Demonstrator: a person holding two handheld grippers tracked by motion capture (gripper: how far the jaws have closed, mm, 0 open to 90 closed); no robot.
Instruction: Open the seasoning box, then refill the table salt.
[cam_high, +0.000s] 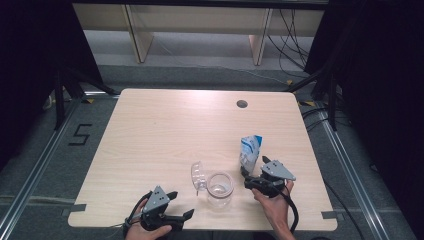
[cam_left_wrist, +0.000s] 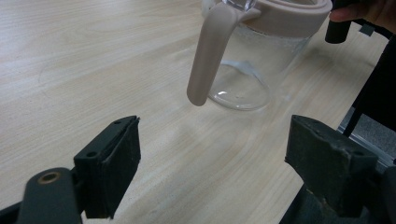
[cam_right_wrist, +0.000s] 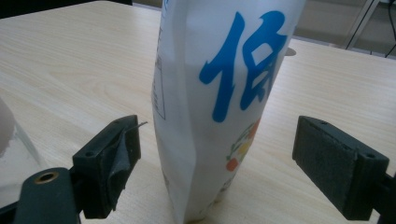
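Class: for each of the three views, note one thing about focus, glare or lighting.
High view: table evenly lit, surroundings dark. Left gripper view: glare on the clear jar, close pads slightly soft. Right gripper view: white pouch bright and slightly soft up close.

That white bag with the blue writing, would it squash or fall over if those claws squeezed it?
The bag looks soft-sided: its creased walls would probably dent under the right hand-held gripper, whose jaws stand open either side. Tall and narrow-based, it may tip if nudged high. Its glossy film could be slippery.
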